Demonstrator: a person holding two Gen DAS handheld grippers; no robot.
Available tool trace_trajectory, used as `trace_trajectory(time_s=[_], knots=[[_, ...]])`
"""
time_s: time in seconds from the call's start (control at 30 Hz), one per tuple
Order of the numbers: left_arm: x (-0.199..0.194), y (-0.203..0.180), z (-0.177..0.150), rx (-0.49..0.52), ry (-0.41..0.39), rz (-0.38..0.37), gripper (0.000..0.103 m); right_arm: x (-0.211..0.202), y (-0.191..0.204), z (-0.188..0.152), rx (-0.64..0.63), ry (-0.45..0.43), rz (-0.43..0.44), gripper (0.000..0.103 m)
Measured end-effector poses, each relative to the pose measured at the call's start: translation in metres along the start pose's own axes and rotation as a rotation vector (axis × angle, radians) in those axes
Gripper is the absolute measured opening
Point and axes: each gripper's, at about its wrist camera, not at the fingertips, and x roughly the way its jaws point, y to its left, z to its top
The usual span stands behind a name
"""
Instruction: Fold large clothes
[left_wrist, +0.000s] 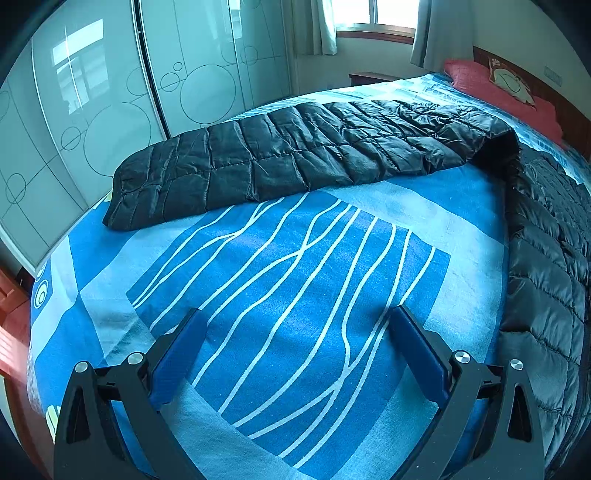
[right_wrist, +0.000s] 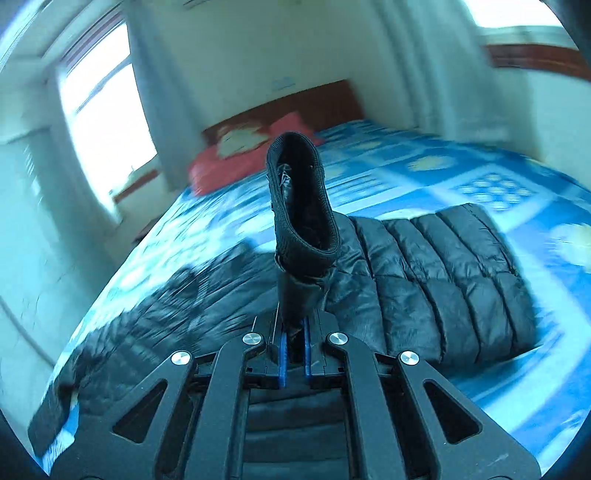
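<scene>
A black quilted puffer jacket lies on the blue patterned bed; one sleeve stretches out to the left and the body runs down the right edge. My left gripper is open and empty, low over bare bedsheet in front of the sleeve. In the right wrist view my right gripper is shut on the jacket's other sleeve just below its ribbed cuff, which stands up above the jaws. The jacket's body lies below on the bed.
The bedsheet covers a large bed with a red pillow and wooden headboard at the far end. Glass wardrobe doors stand left of the bed. Windows with curtains are behind.
</scene>
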Motion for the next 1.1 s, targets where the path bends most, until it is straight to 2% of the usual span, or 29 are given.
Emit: trace_trajectory(time_s=[0.1,0.3,0.5,0.7,0.73,0.8,0.87,0.9,1.0,1.1], knots=[[0.001,0.001,0.0,-0.005,-0.004,-0.005,0.099,0.029,0.057,-0.016,-0.052,0.069,0.048,0.006],[0.001,0.002,-0.003,-0.006,-0.018,-0.004,0.099,0.068,0.14,-0.046,-0.146,0.18,0.136,0.006],[0.0,0.002,-0.006,-0.008,-0.026,-0.004,0.099,0.097,0.198,-0.077,-0.245,0.272,0.192,0.006],[0.0,0.002,-0.007,-0.008,-0.028,-0.003,0.099,0.128,0.221,-0.1,-0.292,0.38,0.195,0.011],[0.0,0.002,-0.007,-0.007,-0.028,-0.001,0.099,0.129,0.219,-0.101,-0.293,0.393,0.202,0.015],[-0.001,0.002,-0.008,-0.007,-0.029,0.0,0.099,0.128,0.218,-0.102,-0.294,0.409,0.238,0.029],[-0.001,0.002,-0.007,-0.007,-0.028,-0.001,0.099,0.117,0.221,-0.1,-0.283,0.417,0.32,0.064],[-0.001,0.001,-0.008,-0.007,-0.029,-0.001,0.099,0.111,0.223,-0.099,-0.282,0.409,0.344,0.067],[-0.001,0.001,-0.008,-0.007,-0.028,-0.001,0.099,0.073,0.217,-0.081,-0.312,0.334,0.388,0.067],[-0.001,0.001,-0.008,-0.008,-0.027,-0.004,0.099,0.049,0.174,-0.045,-0.267,0.248,0.346,0.065]])
